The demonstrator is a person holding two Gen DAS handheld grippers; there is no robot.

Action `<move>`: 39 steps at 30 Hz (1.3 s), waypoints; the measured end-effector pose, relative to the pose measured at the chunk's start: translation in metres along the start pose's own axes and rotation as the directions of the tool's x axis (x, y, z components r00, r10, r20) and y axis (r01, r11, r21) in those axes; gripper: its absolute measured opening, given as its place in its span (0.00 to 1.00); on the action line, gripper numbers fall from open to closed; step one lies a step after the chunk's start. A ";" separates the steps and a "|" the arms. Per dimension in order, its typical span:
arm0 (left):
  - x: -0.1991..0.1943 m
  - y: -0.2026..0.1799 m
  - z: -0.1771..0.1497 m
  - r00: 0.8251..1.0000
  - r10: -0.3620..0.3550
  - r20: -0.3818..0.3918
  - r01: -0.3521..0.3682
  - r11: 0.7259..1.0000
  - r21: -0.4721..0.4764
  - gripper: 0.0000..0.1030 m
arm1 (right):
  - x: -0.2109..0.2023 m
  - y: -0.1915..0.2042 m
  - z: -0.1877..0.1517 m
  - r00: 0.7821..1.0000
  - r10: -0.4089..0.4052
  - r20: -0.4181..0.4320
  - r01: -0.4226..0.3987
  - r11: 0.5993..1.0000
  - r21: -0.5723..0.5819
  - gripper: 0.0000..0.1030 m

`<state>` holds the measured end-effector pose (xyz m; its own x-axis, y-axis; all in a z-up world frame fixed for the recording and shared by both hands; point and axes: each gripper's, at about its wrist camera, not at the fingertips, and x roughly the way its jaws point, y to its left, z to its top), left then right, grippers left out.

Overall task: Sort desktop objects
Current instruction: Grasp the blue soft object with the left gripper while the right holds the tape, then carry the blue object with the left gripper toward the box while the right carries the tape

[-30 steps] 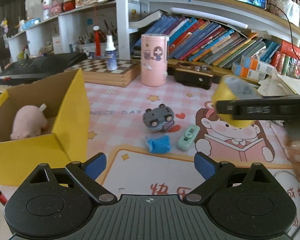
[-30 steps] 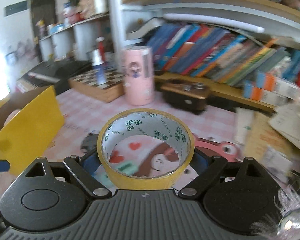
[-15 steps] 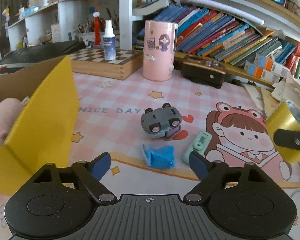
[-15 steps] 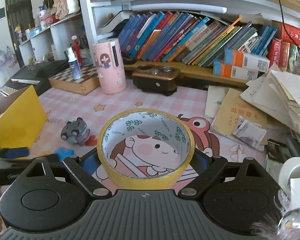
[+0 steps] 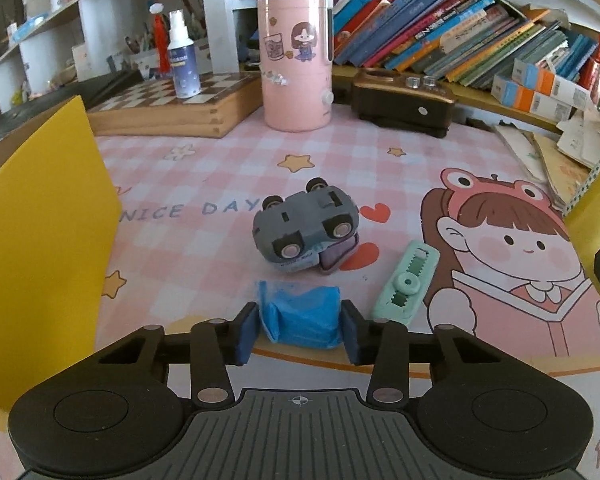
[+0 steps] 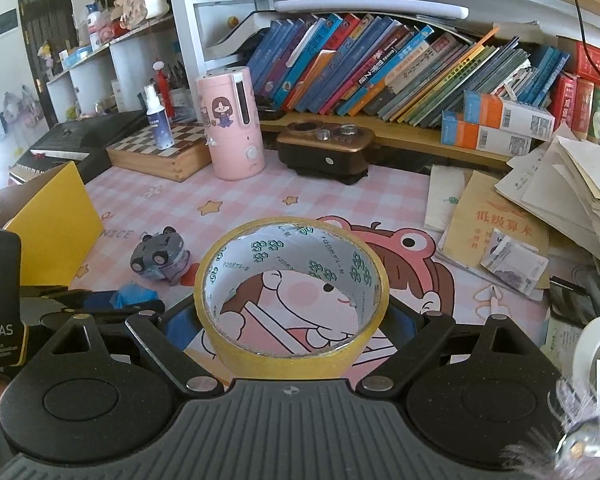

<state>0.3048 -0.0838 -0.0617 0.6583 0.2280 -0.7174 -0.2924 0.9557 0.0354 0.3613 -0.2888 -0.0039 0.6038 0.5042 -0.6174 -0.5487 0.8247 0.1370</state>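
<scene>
The left gripper [image 5: 299, 330] has just been closing around the blue wad [image 5: 300, 318], pads touching, presumably for boxing; the tape [image 6: 292, 290] is kept clamped in the right gripper [image 6: 292, 322].

White shelving [image 6: 188, 32] crammed with leaning books [image 6: 380, 68] behind a pink checkered desk mat [image 5: 204, 168], daylit.

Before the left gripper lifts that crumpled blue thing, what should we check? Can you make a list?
1. Crumpled blue packet sits between the left gripper pads, whose jaws have just been closing: ok.
2. Pads pressing it firmly: cannot tell.
3. Overturned grey toy car clear of the gripper: ok.
4. Mint green correction tape clear of the right pad: ok, but close.
5. Yellow cardboard box open for dropping: ok.
6. Right gripper holding the yellow tape roll: ok.
</scene>
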 end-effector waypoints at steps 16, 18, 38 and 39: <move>-0.088 0.026 -0.011 0.990 -0.089 0.107 0.095 0.994 -0.053 0.38 | -0.010 0.028 -0.008 0.999 0.032 -0.029 -0.033 0.999 -0.033 0.88; -0.101 0.032 -0.014 0.988 -0.101 0.121 0.108 0.992 -0.059 0.38 | -0.013 0.036 -0.011 0.999 0.037 -0.033 -0.038 0.999 -0.039 0.88; -0.182 0.107 -0.073 0.972 -0.140 0.188 0.159 0.983 -0.090 0.38 | -0.071 0.143 -0.050 0.998 0.049 -0.031 -0.051 0.996 -0.067 0.88; -0.185 0.111 -0.076 0.972 -0.142 0.188 0.161 0.983 -0.090 0.38 | -0.074 0.149 -0.053 0.998 0.046 -0.033 -0.048 0.997 -0.067 0.88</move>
<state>0.0980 -0.0339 0.0222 0.8115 0.1210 -0.5717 -0.2439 0.9592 -0.1433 0.2049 -0.2170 0.0213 0.5584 0.5332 -0.6355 -0.6149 0.7802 0.1143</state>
